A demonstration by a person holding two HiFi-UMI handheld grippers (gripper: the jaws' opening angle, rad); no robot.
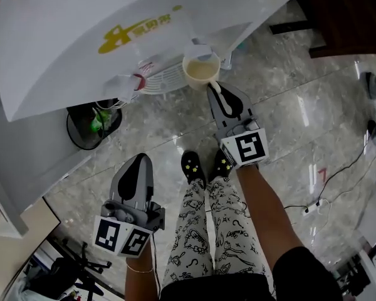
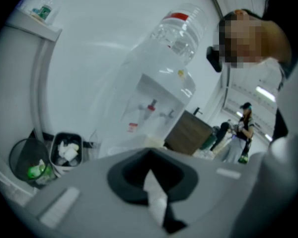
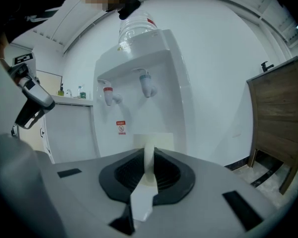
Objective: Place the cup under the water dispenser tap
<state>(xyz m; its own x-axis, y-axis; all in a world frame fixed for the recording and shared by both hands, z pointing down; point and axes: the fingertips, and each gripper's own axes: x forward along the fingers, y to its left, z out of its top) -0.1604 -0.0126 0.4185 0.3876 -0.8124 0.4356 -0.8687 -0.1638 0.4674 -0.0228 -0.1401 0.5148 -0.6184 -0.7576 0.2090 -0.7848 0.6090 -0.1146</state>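
Note:
The white water dispenser [image 1: 113,36] fills the top of the head view, with its grilled drip tray [image 1: 166,77] and red tap [image 1: 140,80] showing. My right gripper [image 1: 212,86] is shut on the rim of a cream cup [image 1: 200,71], which hangs at the tray's right end. In the right gripper view the cup [image 3: 149,155] sits between the jaws, roughly in line below the blue tap [image 3: 148,85], with the red tap [image 3: 108,94] to the left. My left gripper [image 1: 140,160] hangs lower left, shut and empty, away from the dispenser [image 2: 159,100].
A black waste bin [image 1: 91,127] stands left of the dispenser, and bins [image 2: 64,150] show in the left gripper view. A wooden cabinet [image 3: 280,118] is on the right. Cables [image 1: 338,174] lie on the marble floor. The person's feet [image 1: 203,165] stand below the cup.

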